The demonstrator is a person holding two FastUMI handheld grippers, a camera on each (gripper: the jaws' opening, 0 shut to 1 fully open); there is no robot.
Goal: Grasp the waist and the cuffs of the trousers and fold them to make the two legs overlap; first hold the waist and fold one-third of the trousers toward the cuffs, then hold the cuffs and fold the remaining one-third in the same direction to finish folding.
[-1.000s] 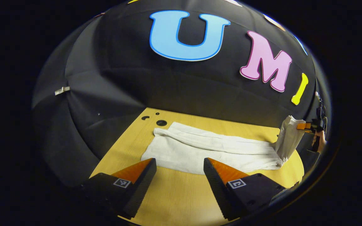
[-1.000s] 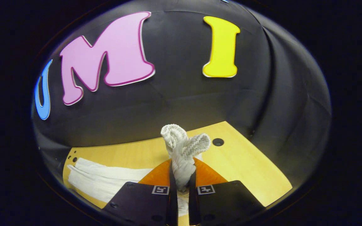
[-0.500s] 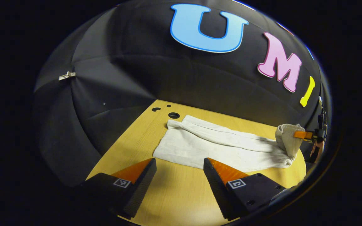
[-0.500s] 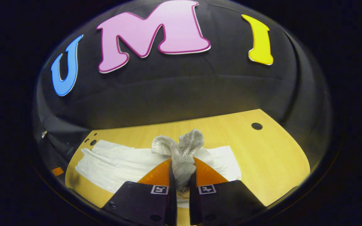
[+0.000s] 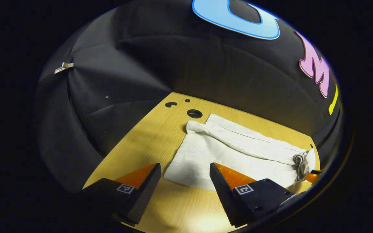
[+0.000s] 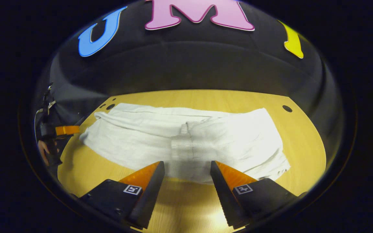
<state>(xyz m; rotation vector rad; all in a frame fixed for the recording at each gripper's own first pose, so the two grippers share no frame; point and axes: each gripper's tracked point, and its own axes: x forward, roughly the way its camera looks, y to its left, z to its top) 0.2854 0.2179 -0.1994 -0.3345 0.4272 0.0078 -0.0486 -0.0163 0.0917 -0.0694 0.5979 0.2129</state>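
Trousers: the white trousers (image 6: 186, 139) are lying flat on the wooden table (image 6: 303, 136), running left to right across the right gripper view, with the waist end folded over onto the middle part; in the left gripper view the trousers (image 5: 235, 152) are stretching away toward the far right, where a bunched bit of cloth is sitting at the end.

Right gripper: the right gripper (image 6: 186, 168) is hovering just in front of the near edge of the trousers, its jaws standing wide apart and holding nothing; whether the fingertips are brushing the cloth cannot be told.

Left gripper: the left gripper (image 5: 185, 170) is hanging over the near edge of the cuff end with its jaws spread wide and nothing between them; in the right gripper view it is showing at the far left with a hand (image 6: 44, 150) around it.

Change: half a second ago the right gripper was pinching the bunched waist; now it is letting go, and the waist is lying flat on the legs. The left gripper is staying open and is coming nearer the cuff end.

Table: bare wood is showing around the trousers, with small round holes (image 5: 194, 113) near the far corner.
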